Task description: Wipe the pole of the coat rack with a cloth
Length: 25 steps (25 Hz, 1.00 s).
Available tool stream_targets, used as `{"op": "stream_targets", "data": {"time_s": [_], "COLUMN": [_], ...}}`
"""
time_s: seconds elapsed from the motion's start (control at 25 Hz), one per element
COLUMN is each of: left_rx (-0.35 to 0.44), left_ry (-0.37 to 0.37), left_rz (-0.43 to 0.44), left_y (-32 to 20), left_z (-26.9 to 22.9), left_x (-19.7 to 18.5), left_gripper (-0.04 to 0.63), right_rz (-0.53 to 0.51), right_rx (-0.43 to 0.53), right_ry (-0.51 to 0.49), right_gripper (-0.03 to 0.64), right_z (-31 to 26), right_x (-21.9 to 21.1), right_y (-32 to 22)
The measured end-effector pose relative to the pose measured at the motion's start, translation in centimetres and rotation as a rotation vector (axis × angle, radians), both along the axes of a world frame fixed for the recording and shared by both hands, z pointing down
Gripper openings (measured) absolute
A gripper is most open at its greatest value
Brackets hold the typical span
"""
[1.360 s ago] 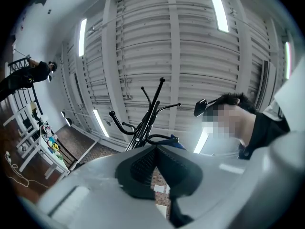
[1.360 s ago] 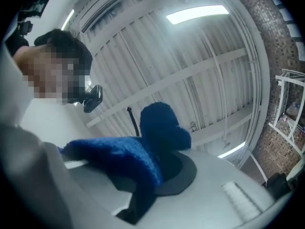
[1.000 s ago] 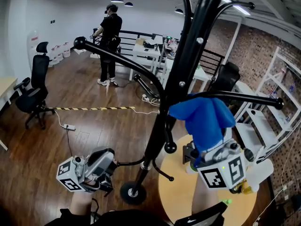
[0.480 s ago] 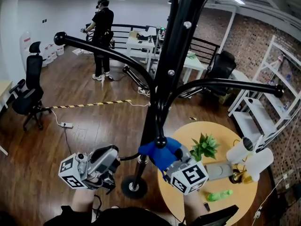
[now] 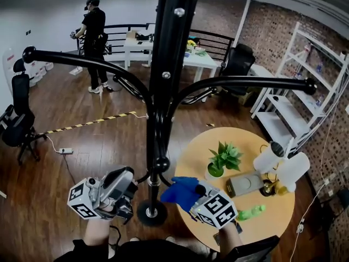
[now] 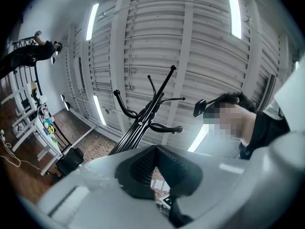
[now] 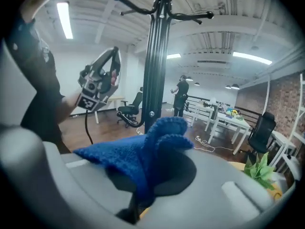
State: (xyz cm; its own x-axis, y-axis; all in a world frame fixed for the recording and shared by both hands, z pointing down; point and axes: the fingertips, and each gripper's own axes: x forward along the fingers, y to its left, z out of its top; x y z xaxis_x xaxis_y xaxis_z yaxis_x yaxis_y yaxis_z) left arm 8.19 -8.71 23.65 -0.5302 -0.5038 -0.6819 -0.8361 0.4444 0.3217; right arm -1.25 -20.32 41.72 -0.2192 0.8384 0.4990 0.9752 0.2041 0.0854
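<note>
The black coat rack pole [image 5: 161, 86] rises through the middle of the head view from a round base [image 5: 151, 213] on the wood floor. My right gripper [image 5: 190, 194] is shut on a blue cloth [image 5: 177, 192], low and just right of the pole, close to it; contact cannot be told. In the right gripper view the cloth [image 7: 143, 151] drapes over the right gripper [image 7: 143, 178], with the pole [image 7: 156, 70] just behind. My left gripper [image 5: 124, 198] hangs left of the pole near the base, jaws shut and empty. The left gripper [image 6: 155, 178] tilts upward at the rack [image 6: 143, 123].
A round wooden table [image 5: 191, 157] at the right holds a potted plant [image 5: 222, 158], a grey flat device [image 5: 245, 183], white containers [image 5: 281, 165] and a green bottle [image 5: 251, 212]. White shelving [image 5: 305, 91] stands far right. An office chair [image 5: 16, 119] and a standing person [image 5: 94, 42] are behind.
My right gripper with the cloth has come down along the pole from the height of the arms to near its lower end. The left gripper has barely moved.
</note>
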Motion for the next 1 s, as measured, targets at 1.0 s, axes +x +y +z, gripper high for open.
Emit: {"op": "stream_targets", "data": {"time_s": [1.0], "left_rx": [-0.017], "left_ry": [-0.058], "left_rz": [-0.161], "left_y": [4.9], "left_z": [-0.9], "left_x": [5.9], "left_gripper": [0.0], "right_rz": [0.07], "right_rx": [-1.082], "right_ry": [-0.373], "right_gripper": [0.021], "right_z": [-36.8], "right_x": [0.1], "right_y": [1.5]}}
